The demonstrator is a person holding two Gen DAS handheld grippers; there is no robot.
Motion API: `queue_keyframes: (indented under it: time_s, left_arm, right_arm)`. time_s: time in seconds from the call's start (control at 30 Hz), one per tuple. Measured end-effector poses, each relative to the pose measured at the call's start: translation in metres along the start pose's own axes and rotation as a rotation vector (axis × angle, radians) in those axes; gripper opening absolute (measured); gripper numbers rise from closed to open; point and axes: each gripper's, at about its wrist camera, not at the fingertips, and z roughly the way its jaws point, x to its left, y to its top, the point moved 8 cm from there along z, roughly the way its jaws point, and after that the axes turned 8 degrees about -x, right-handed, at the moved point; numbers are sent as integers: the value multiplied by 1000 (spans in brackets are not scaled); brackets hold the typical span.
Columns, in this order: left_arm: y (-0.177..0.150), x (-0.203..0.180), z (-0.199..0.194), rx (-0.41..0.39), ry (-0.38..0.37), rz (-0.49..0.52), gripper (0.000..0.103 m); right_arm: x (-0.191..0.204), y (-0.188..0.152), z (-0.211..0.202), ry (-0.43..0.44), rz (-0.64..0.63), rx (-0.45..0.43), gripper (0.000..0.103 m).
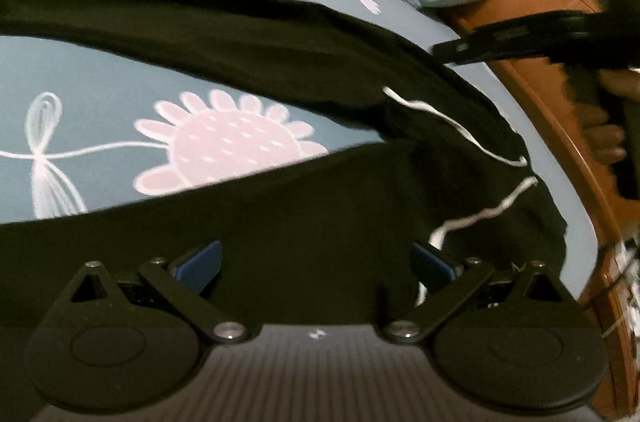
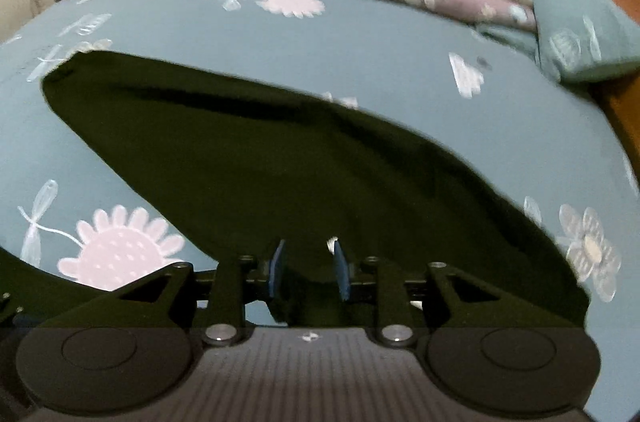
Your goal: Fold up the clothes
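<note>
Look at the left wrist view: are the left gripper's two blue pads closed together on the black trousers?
No. The left gripper stands wide open, its blue pads far apart above the black trousers, pinching nothing.

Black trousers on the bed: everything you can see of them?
The trousers are plain black soft cloth with a white drawstring at the waist, spread on the blue floral sheet. The legs fan apart in a V, the sheet showing between them. The waist lies near the bed's edge, rumpled. The left gripper hovers open over one leg; cloth sits between the right gripper pads.
</note>
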Motion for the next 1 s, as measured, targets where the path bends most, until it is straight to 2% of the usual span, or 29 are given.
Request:
queue_keyframes:
  time_s: [0.07, 0.23, 0.33, 0.5, 0.63, 0.77, 0.83, 0.93, 1.0]
  left_arm:
    - [4, 7, -2, -4, 14, -24, 100]
    - [15, 30, -8, -21, 63, -97, 100]
    - [18, 40, -8, -28, 128, -79, 100]
    - [20, 50, -6, -14, 152, -105, 100]
    - [25, 58, -10, -29, 173, -125, 100]
    - [30, 69, -15, -52, 217, -143, 100]
    - [31, 74, -16, -61, 236, -143, 100]
    - [35, 79, -17, -78, 263, -142, 100]
    - [36, 80, -17, -82, 260, -142, 100]
  right_arm:
    - [1, 16, -15, -14, -17, -30, 43]
    - [0, 41, -53, -57, -40, -78, 43]
    - [-2, 50, -76, -78, -49, -102, 43]
    - [5, 48, -102, -22, -57, -168, 46]
    - [20, 31, -96, 14, -87, -82, 46]
    - [30, -12, -64, 85, -47, 70, 46]
    - [31, -35, -44, 79, -39, 118, 46]
    - [32, -62, -14, 109, 19, 167, 46]
    - [29, -73, 4, 110, 70, 167, 46]
